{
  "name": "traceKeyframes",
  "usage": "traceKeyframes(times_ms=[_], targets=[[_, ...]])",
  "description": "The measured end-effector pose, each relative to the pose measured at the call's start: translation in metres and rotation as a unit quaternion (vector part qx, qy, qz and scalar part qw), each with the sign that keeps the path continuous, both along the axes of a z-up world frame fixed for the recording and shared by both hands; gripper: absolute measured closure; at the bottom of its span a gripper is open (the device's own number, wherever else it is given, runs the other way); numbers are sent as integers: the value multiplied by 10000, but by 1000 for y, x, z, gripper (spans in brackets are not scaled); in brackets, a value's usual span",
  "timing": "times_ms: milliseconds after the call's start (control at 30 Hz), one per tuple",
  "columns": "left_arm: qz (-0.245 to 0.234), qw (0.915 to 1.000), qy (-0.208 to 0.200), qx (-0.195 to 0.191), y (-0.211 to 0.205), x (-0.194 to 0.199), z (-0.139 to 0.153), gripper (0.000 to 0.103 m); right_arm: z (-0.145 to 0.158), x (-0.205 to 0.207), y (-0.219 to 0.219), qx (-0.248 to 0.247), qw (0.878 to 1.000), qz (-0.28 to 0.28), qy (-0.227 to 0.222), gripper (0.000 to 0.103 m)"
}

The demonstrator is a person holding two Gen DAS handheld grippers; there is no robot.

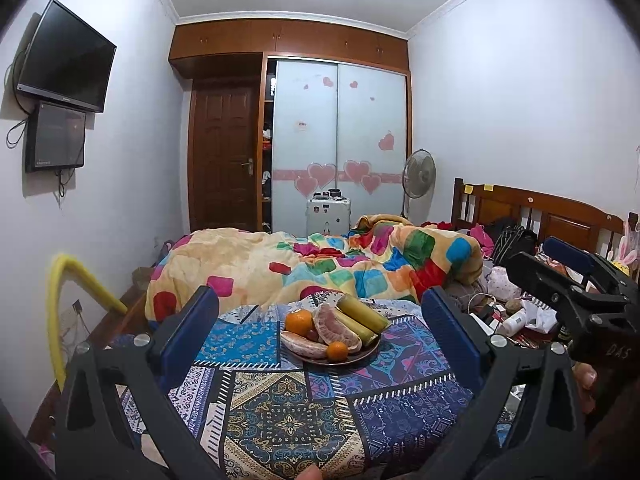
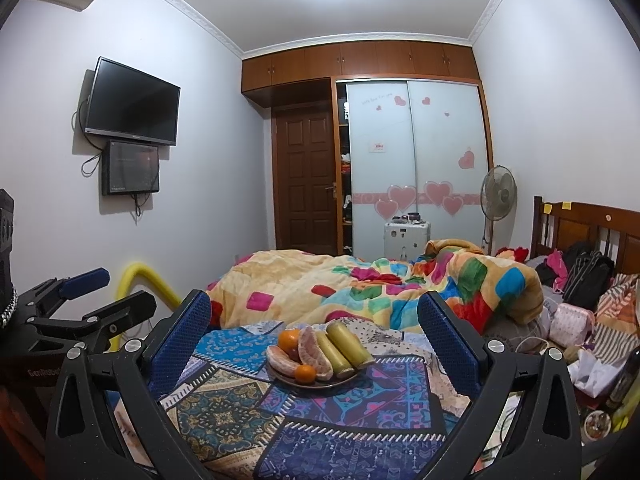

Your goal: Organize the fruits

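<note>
fruit lies piled on one dark plate [image 1: 362,354], a little below the centre of both frames, on the patterned cloth [image 1: 280,412] that covers the near end of the bed. on the plate there are two oranges [image 1: 299,321], two peeled pomelo segments [image 1: 334,326] and two yellow-green cylinders [image 1: 362,312] that look like cut sugarcane, though i cannot say this for sure.

the left gripper [image 1: 320,332] is spread wide and grasps nothing; the plate shows between its blue pads [image 1: 192,328]. the right gripper [image 2: 314,342] is also released and empty, with its pads [image 2: 448,344] well apart on both sides of the plate. neither tool touches the fruit.

i judge the oranges firm, round and ready to roll, so it is best to take one across its middle with moderate force. the pomelo segments seem soft and fragile; a light hold at the thick middle should avoid tearing. the cylinders look stiff and smooth, maybe slippery, so grip across the shaft near its centre. pieces lean on each other, so lifting one may disturb the rest.
</note>
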State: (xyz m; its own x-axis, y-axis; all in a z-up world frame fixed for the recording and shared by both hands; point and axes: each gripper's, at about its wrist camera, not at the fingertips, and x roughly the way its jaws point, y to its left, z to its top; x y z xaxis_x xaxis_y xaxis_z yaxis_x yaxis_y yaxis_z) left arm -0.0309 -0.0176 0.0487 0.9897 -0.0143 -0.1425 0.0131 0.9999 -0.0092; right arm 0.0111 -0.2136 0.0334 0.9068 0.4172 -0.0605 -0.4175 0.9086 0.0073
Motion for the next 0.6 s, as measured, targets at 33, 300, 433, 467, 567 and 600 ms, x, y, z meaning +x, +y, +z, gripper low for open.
traceKeyframes(times_ms=[33, 300, 433, 467, 567, 600], targets=[[6, 10000, -2, -1, 0, 0, -1, 0, 1, 1, 0, 0, 10000, 0, 0, 0], [7, 10000, 22, 20, -1, 1, -3, 0, 2, 1, 0, 6, 10000, 1, 12, 0], [9, 10000, 15, 40, -2, 1, -3, 0, 1, 2, 0, 1, 10000, -1, 35, 0], [13, 10000, 12, 44, -3, 1, -4, 0, 1, 2, 1, -4, 10000, 0, 40, 0], [4, 10000, 21, 17, -2, 1, -3, 0, 1, 4, 0, -6, 10000, 11, 68, 0], [-2, 10000, 29, 4, -1, 2, -3, 0, 1, 3, 0, -9, 10000, 3, 69, 0]])
